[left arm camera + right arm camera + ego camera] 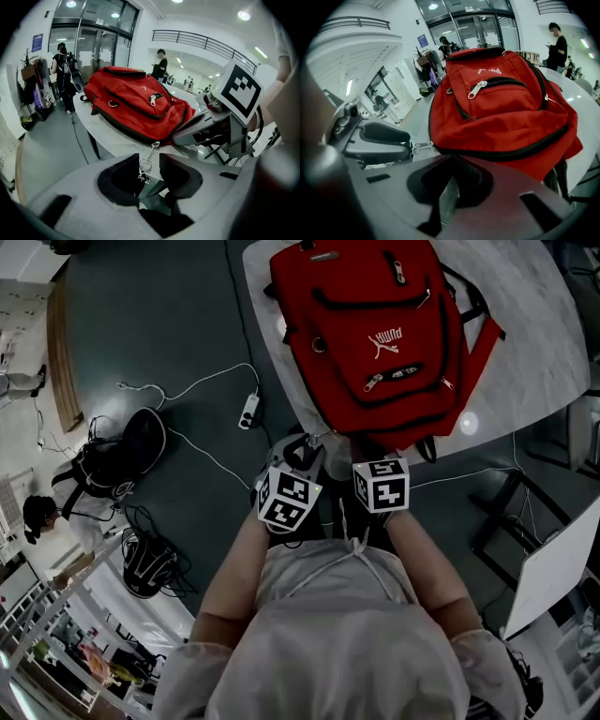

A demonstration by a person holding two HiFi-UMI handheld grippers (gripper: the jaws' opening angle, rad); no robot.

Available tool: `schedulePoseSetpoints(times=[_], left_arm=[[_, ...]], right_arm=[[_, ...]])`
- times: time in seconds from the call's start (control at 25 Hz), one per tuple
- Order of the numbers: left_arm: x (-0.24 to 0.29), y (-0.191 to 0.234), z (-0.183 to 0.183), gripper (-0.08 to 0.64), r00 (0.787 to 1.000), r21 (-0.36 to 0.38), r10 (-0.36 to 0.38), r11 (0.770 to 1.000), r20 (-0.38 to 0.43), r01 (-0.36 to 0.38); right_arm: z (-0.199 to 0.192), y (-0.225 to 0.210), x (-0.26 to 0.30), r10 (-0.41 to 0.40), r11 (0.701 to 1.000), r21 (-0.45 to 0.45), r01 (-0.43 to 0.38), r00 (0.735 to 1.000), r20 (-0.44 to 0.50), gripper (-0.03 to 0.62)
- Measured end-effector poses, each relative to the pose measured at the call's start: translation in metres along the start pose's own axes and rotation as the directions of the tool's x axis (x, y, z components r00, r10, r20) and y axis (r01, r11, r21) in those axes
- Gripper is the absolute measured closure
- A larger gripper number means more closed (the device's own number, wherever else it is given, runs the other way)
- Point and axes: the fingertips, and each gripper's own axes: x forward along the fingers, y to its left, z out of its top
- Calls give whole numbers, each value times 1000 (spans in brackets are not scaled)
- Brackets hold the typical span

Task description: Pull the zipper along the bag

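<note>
A red backpack (375, 324) lies flat on the pale table (525, 343), its bottom edge toward me. At that near edge a metal zipper pull with a ring (145, 164) dangles from the black main zipper. It hangs in the gap of my left gripper (149, 164), whose pads stand apart from it on both sides, so the left gripper (305, 451) is open. My right gripper (451, 159) is beside it on the right, jaws together at the backpack's (501, 108) lower edge, and appears to pinch the fabric there. From the left gripper view the right gripper (187, 131) reaches into the red fabric.
On the dark floor left of the table lie a power strip (249, 411), cables and a black bag (127, 451). A black table frame and a white panel (558, 568) stand at the right. People (63, 75) stand far off by the glass doors.
</note>
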Motion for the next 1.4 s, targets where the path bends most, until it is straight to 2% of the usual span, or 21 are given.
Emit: schedulePoseSetpoints(times=[0.16, 0.32, 0.48, 0.68, 0.84, 0.96, 1.2, 1.4], left_arm=[[11, 2, 0, 439, 1000, 90, -2, 996, -24, 4], [18, -4, 0, 439, 998, 198, -16, 980, -64, 28], [29, -5, 1, 440, 996, 234, -13, 972, -94, 34], [37, -6, -2, 440, 989, 237, -24, 970, -147, 58], [38, -7, -2, 450, 982, 222, -46, 971, -184, 87], [40, -10, -3, 516, 970, 174, -74, 978, -231, 116], [40, -7, -2, 531, 962, 51, -120, 989, -247, 137], [36, -2, -1, 531, 957, 62, -134, 986, -257, 155]], right_arm=[[1, -2, 7, 11, 1000, -4, -11, 1000, -10, 566], [2, 0, 7, 40, 999, -21, -40, 999, -17, 566], [1, -1, 8, 42, 998, -36, -44, 997, -67, 566], [1, 1, 8, 82, 995, -43, -85, 994, -70, 566], [1, 2, 8, 89, 993, -69, -97, 990, -108, 566], [0, 2, 9, 106, 991, -67, -115, 986, -126, 566], [1, 2, 10, 138, 990, -15, -141, 982, -128, 566], [1, 3, 11, 146, 988, -19, -151, 977, -155, 566]])
